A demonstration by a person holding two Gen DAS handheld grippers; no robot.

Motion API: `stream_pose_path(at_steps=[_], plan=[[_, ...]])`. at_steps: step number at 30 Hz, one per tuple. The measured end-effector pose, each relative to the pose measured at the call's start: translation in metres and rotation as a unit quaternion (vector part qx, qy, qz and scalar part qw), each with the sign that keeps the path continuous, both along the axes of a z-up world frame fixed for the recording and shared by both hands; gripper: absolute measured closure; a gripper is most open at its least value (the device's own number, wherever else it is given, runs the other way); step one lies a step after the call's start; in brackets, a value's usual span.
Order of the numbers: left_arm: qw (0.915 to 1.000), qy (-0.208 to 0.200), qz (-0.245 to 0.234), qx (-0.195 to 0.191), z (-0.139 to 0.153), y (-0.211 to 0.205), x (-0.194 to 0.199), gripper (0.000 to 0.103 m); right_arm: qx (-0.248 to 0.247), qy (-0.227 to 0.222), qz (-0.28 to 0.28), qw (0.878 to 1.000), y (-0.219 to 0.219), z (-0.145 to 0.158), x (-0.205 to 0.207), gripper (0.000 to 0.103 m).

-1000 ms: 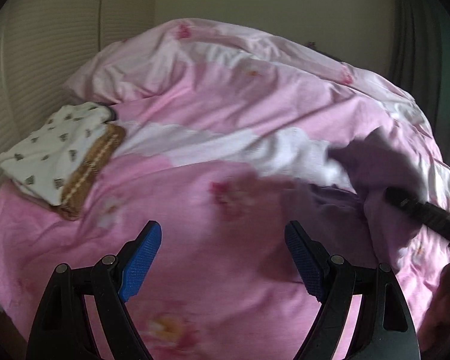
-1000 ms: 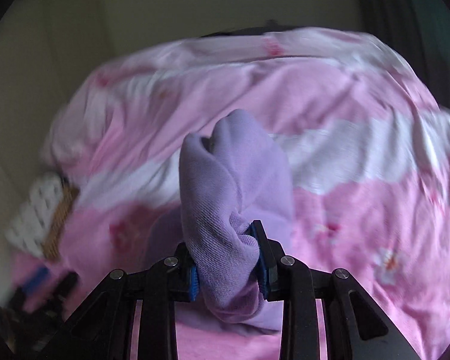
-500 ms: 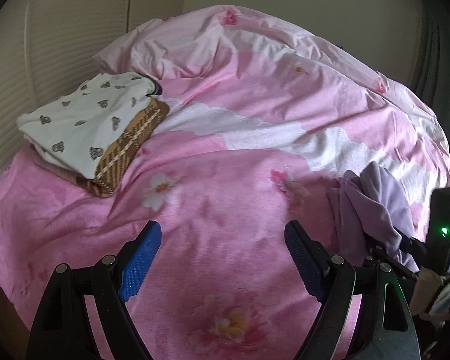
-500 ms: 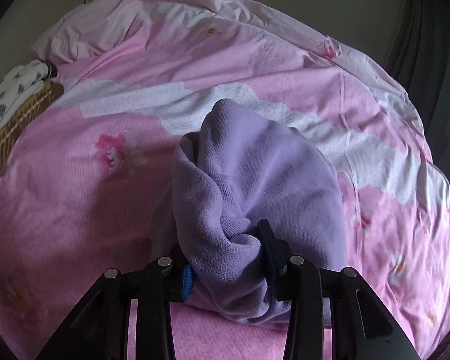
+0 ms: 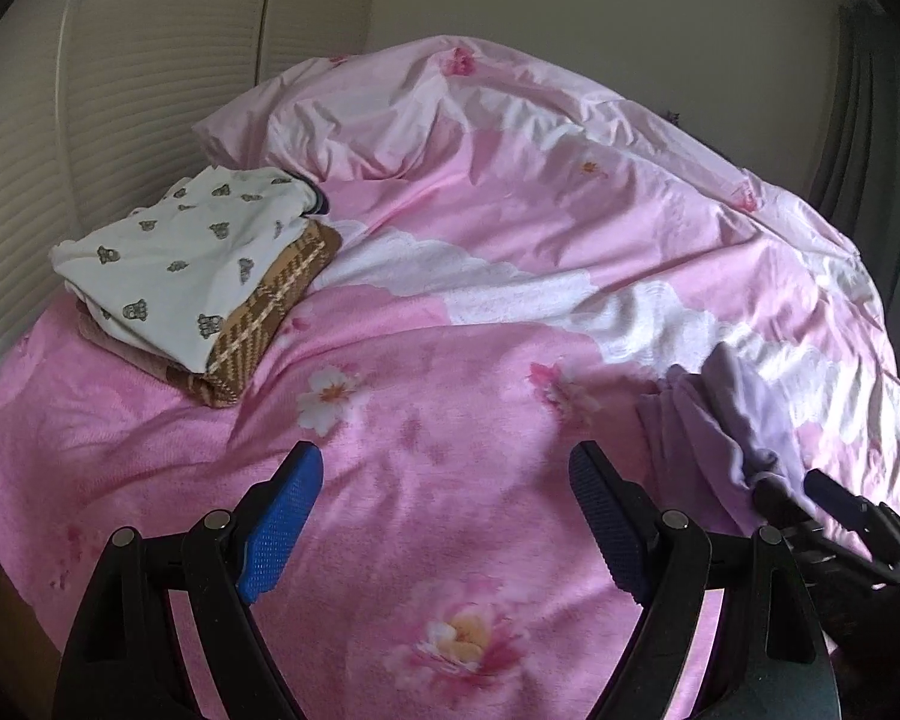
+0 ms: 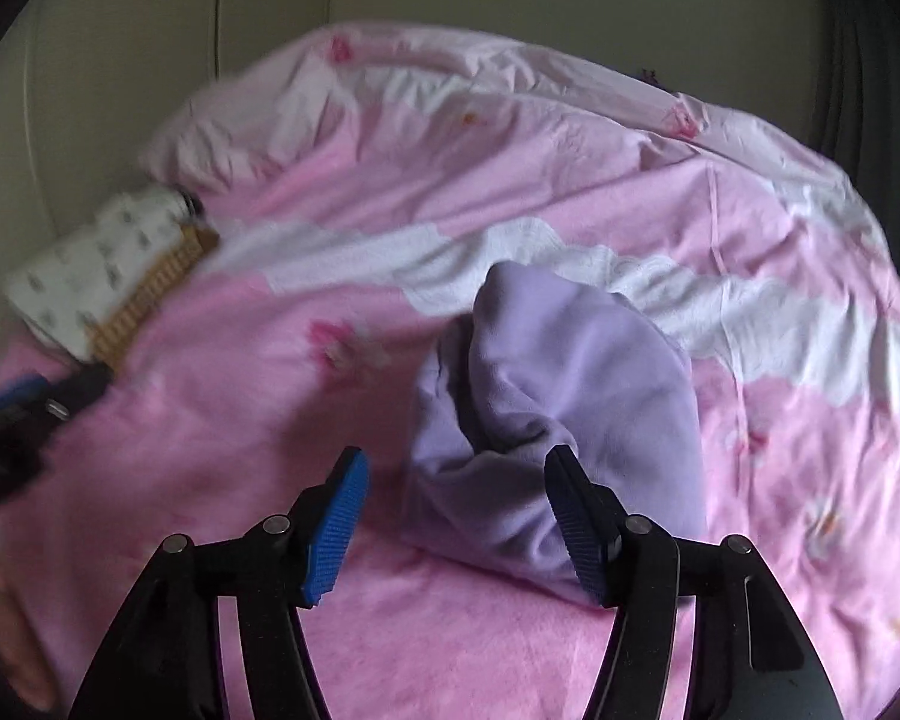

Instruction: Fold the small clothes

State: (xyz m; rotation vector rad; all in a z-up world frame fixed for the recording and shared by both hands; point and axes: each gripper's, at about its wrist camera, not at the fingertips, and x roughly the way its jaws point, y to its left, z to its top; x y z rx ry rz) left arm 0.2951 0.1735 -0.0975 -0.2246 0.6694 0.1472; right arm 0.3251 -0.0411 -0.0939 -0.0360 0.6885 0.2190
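Note:
A crumpled lilac garment [image 6: 576, 396] lies in a heap on the pink flowered duvet [image 6: 390, 648]. My right gripper [image 6: 456, 516] is open, its right pad [image 6: 576, 522] against the heap's near side. In the left wrist view the same lilac garment [image 5: 726, 426] is at the right, with the right gripper [image 5: 798, 492] at its near edge. My left gripper [image 5: 444, 516] is open and empty, above bare duvet [image 5: 426, 396], left of the garment.
A stack of folded clothes, a white printed piece [image 5: 180, 264] on a brown checked one [image 5: 270, 306], sits at the duvet's far left by the ribbed headboard [image 5: 36, 138]. The duvet bunches up at the back. A dark curtain [image 5: 870, 138] hangs at right.
My right gripper has opened and let go of the lilac garment, which now rests on the duvet. The left gripper has drawn back, so more of the bed shows.

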Motion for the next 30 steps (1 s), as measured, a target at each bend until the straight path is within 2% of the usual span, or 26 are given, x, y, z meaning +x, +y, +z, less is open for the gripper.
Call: stream_pose_path(at_steps=[5, 11, 13, 17, 22, 26, 28, 29, 30], plan=[[0.9991, -0.01, -0.042, -0.005, 0.006, -0.037, -0.001, 0.019, 0.023, -0.038, -0.041, 0.998, -0.056, 0.017, -0.022, 0.041], [0.994, -0.018, -0.108, 0.001, 0.01, -0.101, 0.006, 0.021, 0.045, -0.013, -0.09, 0.995, -0.122, 0.006, -0.02, 0.041], [0.991, -0.022, -0.132, 0.007, 0.012, -0.123, 0.01, 0.025, 0.056, -0.006, -0.1, 0.993, -0.139, 0.001, -0.02, 0.041], [0.9831, -0.016, -0.181, 0.02, 0.013, -0.161, 0.024, 0.045, 0.065, 0.0, -0.113, 0.991, -0.164, -0.008, -0.022, 0.041], [0.9751, 0.01, -0.218, 0.036, -0.001, -0.19, 0.044, 0.054, 0.087, 0.007, -0.126, 0.988, -0.188, -0.02, -0.024, 0.041], [0.9723, 0.04, -0.225, 0.048, -0.019, -0.202, 0.064, 0.054, 0.11, 0.02, -0.139, 0.984, -0.205, -0.034, -0.022, 0.041], [0.9733, 0.049, -0.221, 0.04, -0.027, -0.198, 0.069, 0.064, 0.12, 0.028, -0.143, 0.982, -0.211, -0.041, -0.02, 0.041], [0.975, 0.052, -0.214, 0.03, -0.03, -0.193, 0.071, 0.073, 0.122, 0.032, -0.142, 0.982, -0.212, -0.044, -0.02, 0.041], [0.9763, 0.053, -0.209, 0.016, -0.034, -0.186, 0.071, 0.074, 0.123, 0.034, -0.142, 0.982, -0.213, -0.046, -0.019, 0.041]])
